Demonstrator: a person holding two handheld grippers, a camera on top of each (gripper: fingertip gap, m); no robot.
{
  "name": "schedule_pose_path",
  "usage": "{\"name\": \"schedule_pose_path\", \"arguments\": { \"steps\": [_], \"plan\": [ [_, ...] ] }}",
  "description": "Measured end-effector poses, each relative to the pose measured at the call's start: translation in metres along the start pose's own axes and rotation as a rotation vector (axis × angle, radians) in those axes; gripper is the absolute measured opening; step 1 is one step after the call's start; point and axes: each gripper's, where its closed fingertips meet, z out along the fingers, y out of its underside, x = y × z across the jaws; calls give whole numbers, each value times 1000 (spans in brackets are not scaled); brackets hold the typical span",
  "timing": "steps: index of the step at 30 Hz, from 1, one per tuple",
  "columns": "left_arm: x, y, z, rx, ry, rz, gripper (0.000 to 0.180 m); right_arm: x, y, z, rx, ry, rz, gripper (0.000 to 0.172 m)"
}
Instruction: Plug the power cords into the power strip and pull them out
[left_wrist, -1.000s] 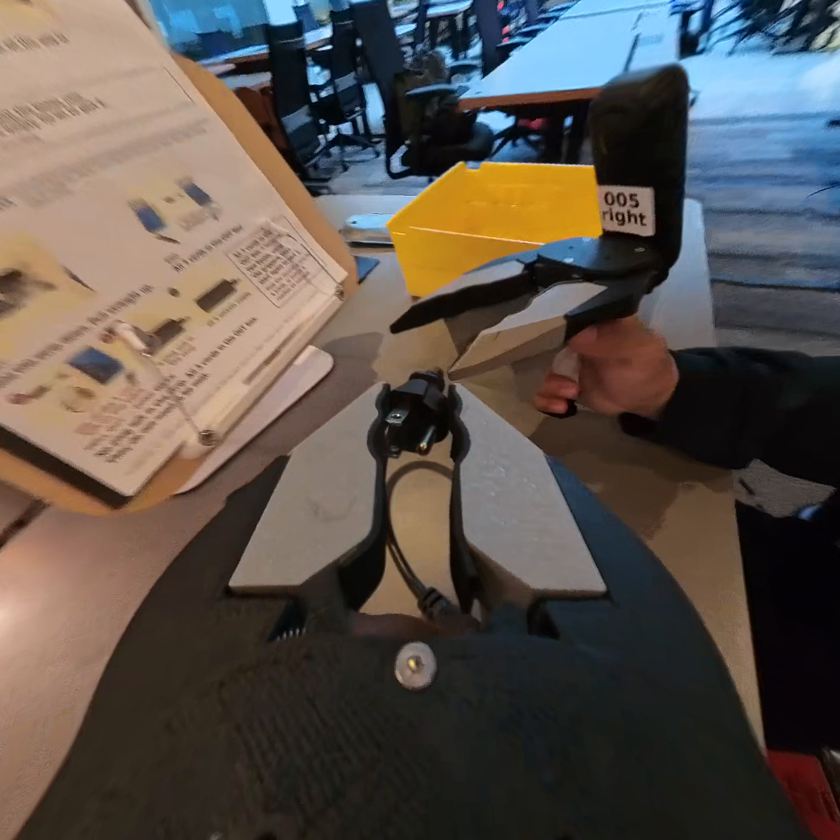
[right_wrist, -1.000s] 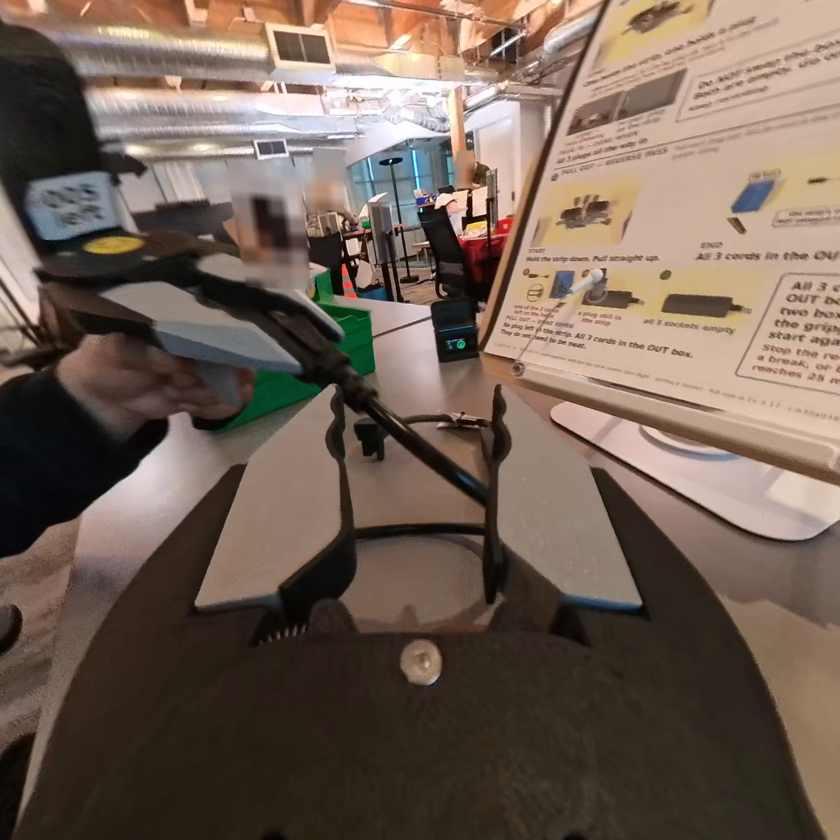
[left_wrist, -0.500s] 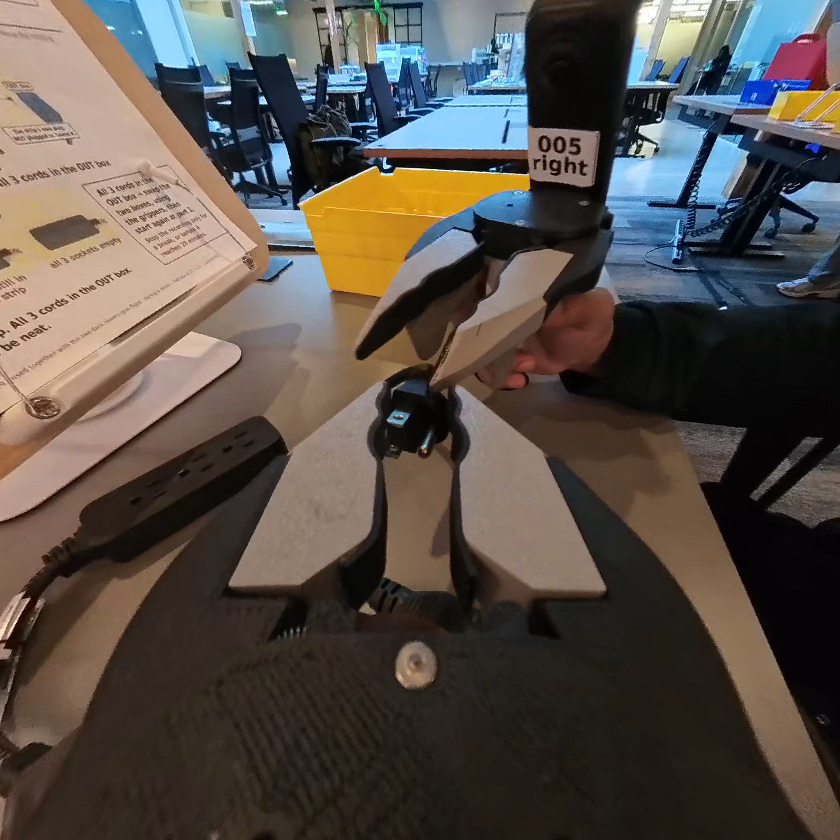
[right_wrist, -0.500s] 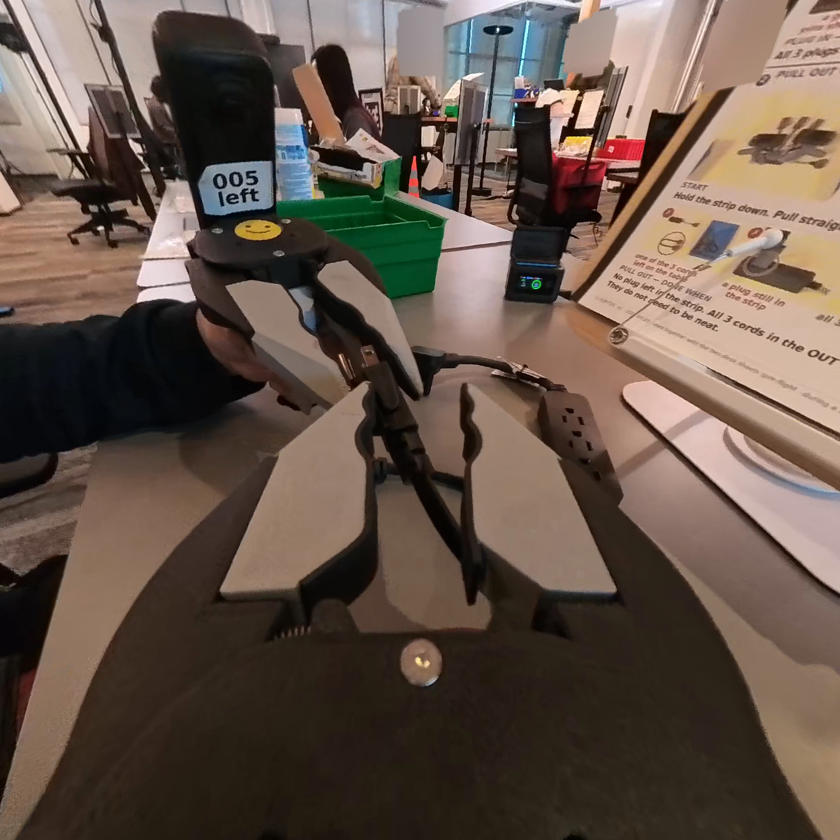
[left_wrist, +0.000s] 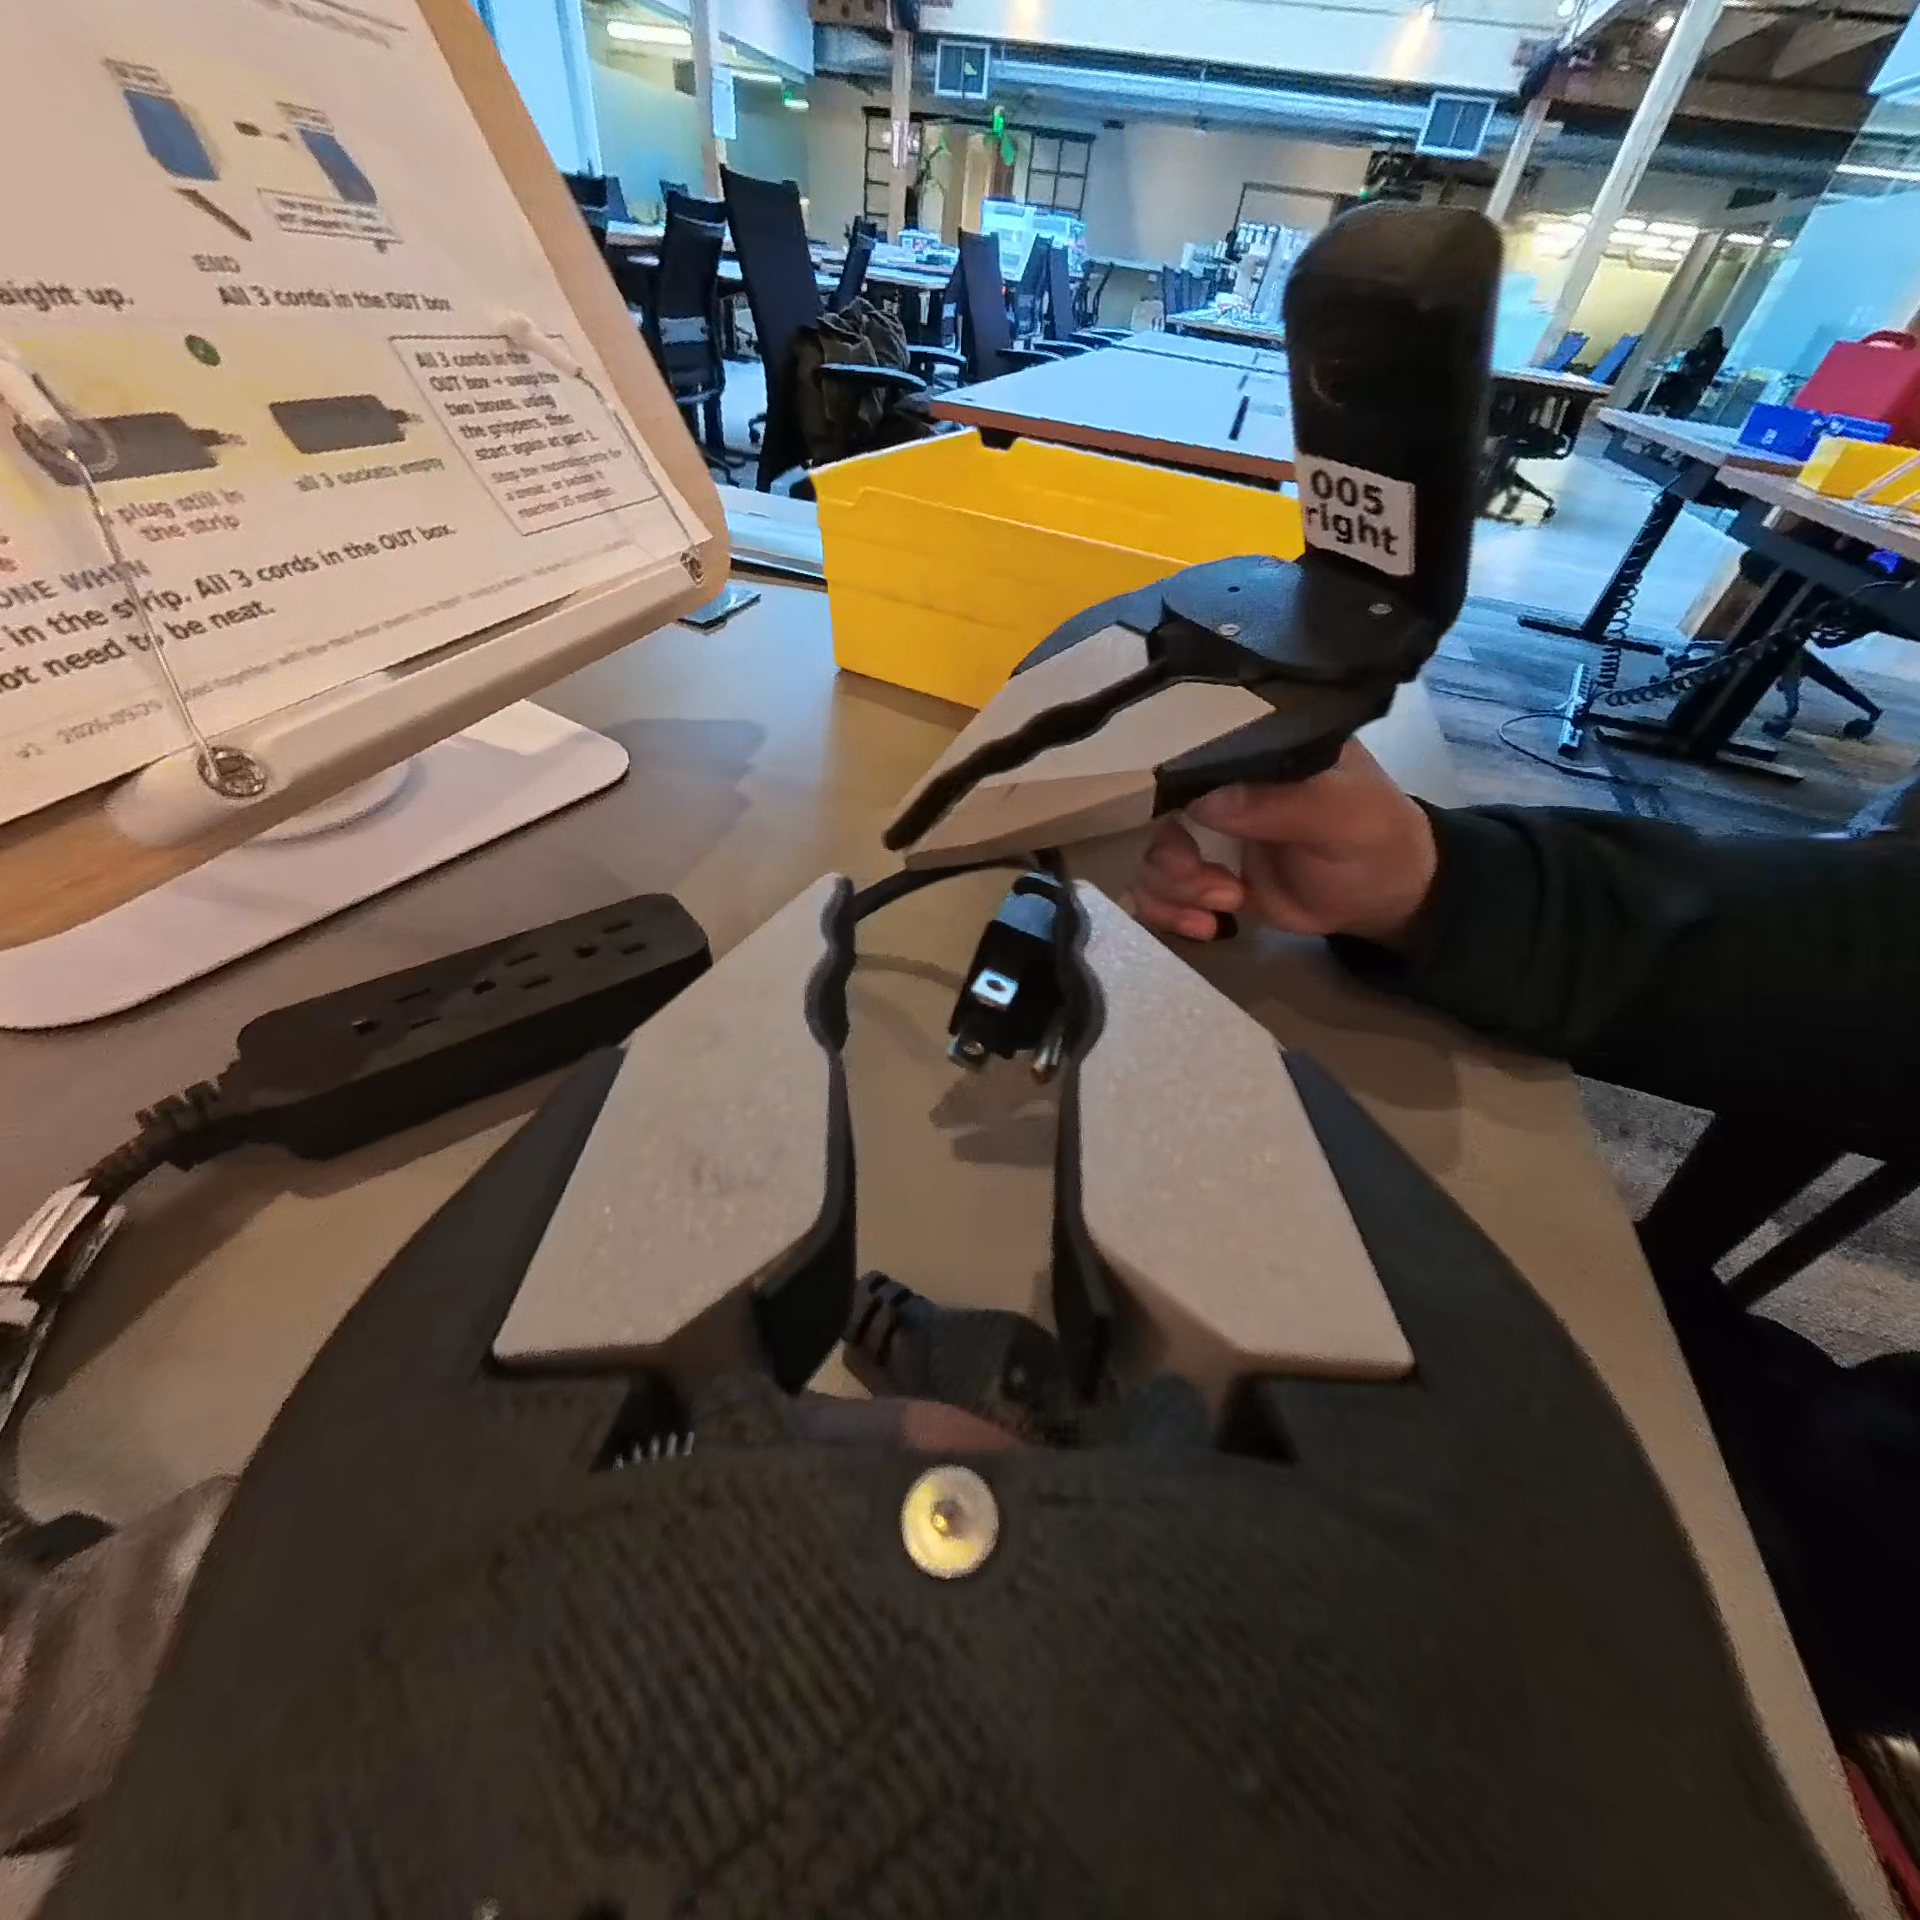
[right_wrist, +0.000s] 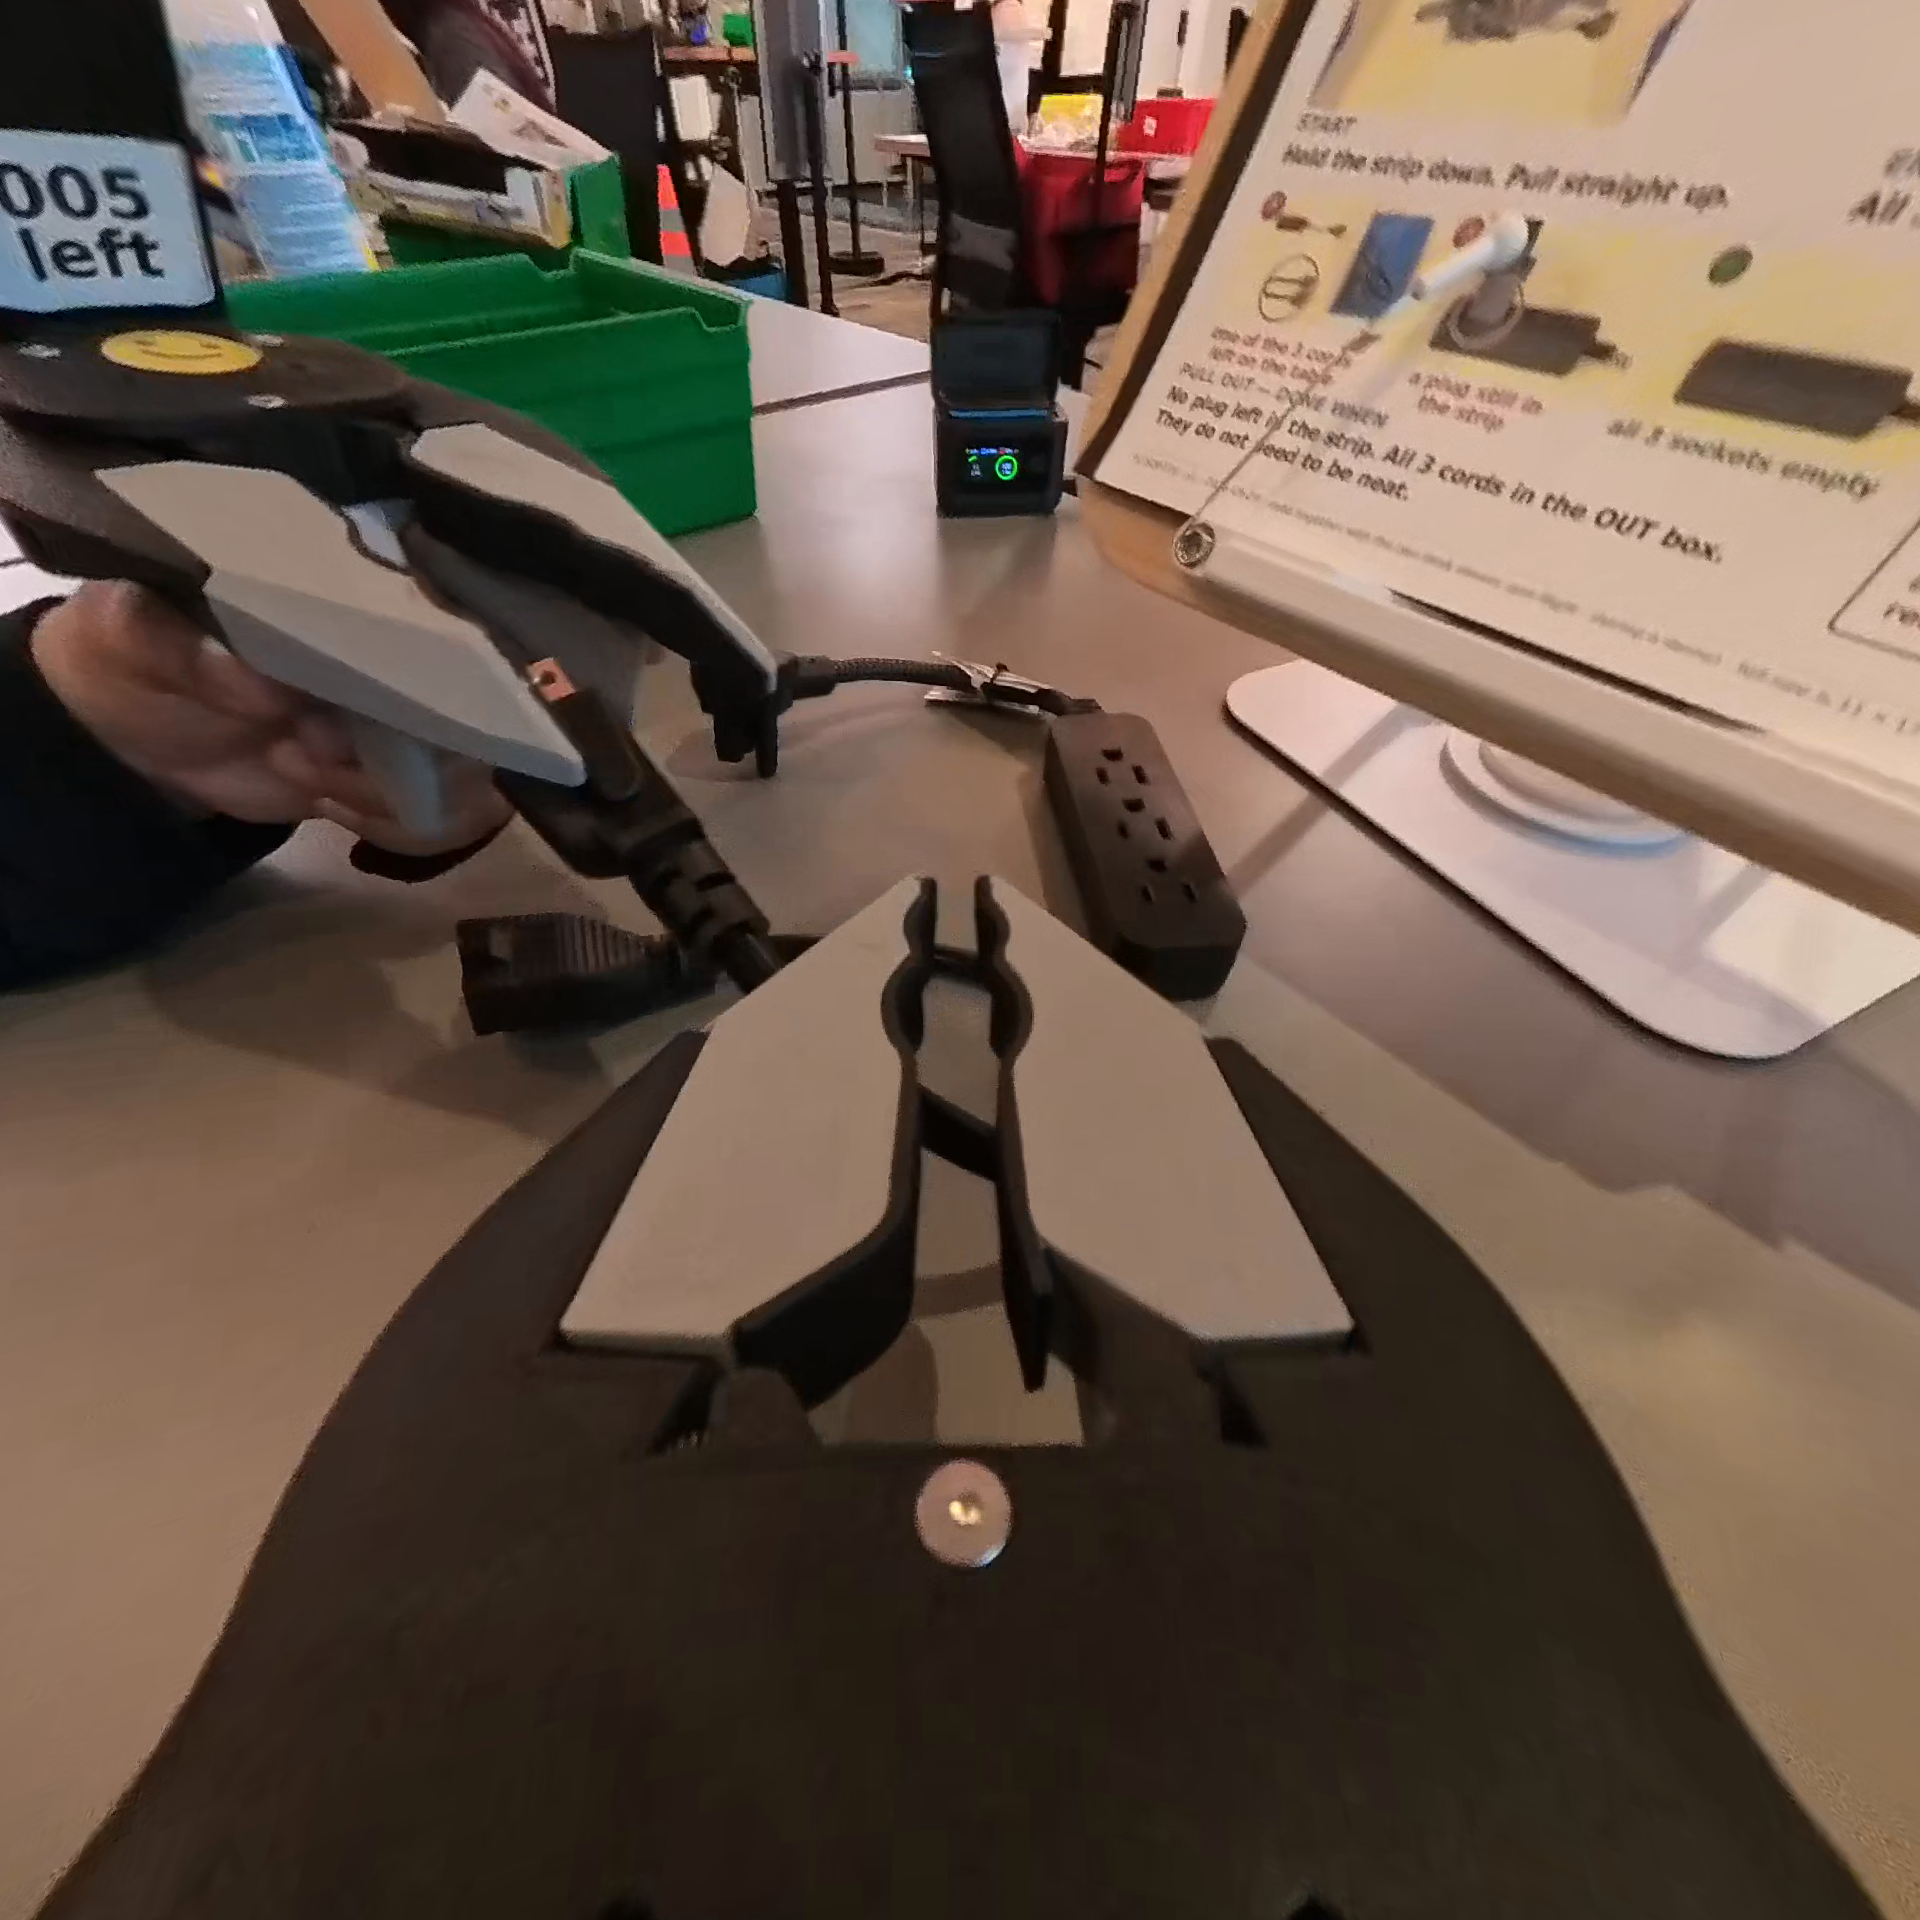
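**Cord pinched on the right, plug loose between the left fingers**

From my left wrist view, my left gripper (left_wrist: 956, 977) stands parted. A black plug (left_wrist: 1006, 987) hangs between its fingers with its prongs pointing down and toward me; it lies against the right finger, while a clear gap separates it from the left finger (left_wrist: 826, 966), so I count this gripper as released. The plug's black cord (left_wrist: 914, 883) arcs over from it toward the left fingertip and runs under my right gripper (left_wrist: 914, 842), which a hand (left_wrist: 1288, 862) holds just beyond.

From my right wrist view, the right gripper (right_wrist: 954, 914) is clenched nearly shut on the thin black cord (right_wrist: 961, 1132), which crosses slantwise between the fingers. The tips themselves show a narrow slit.

The black power strip (right_wrist: 1143, 842) lies flat on the table (right_wrist: 312, 1195), just ahead and to the right of the right gripper, all its sockets open to view. Its braided lead (right_wrist: 862, 670) curves away to the left. The cord's other connector (right_wrist: 551, 966) lies on the table below the left gripper.

A green bin (right_wrist: 582, 374) sits at the far left of the table, a yellow bin (left_wrist: 987, 582) at the opposite end, and an instruction board (left_wrist: 312, 364) on a white stand rises beside the strip.
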Motion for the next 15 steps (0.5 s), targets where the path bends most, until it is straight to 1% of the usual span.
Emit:
{"name": "schedule_pose_path", "arguments": {
  "steps": [2, 4, 6, 7, 8, 9, 11, 13, 15],
  "plan": [
    [1, 3, -1, -8, 1, -7, 39, 2, 1, 0, 1, 0, 31, 9],
    [6, 6, 0, -20, 16, -2, 39, 3, 1, -1, 2, 3, 39, 10],
    [24, 15, 0, -73, 122, -2, 38, 5, 1, -2, 1, 23, 27, 10],
    [33, 20, 1, -108, 173, -2, 43, 7, 2, -2, -4, 39, 18, 10],
    [38, 22, 1, -121, 199, -3, 53, 9, 3, -2, -9, 54, 11, 10],
    [40, 20, 1, -113, 211, -15, 62, 11, 4, -2, -13, 67, 8, 10],
    [44, 13, -3, -78, 253, -60, 71, 19, 8, -2, -36, 112, 17, 10],
    [34, 2, -8, -23, 232, -106, 70, 31, 12, -2, -59, 167, 36, 9],
    [17, -4, -11, 18, 158, -133, 65, 35, 13, -2, -57, 172, 56, 10]
  ]
}}
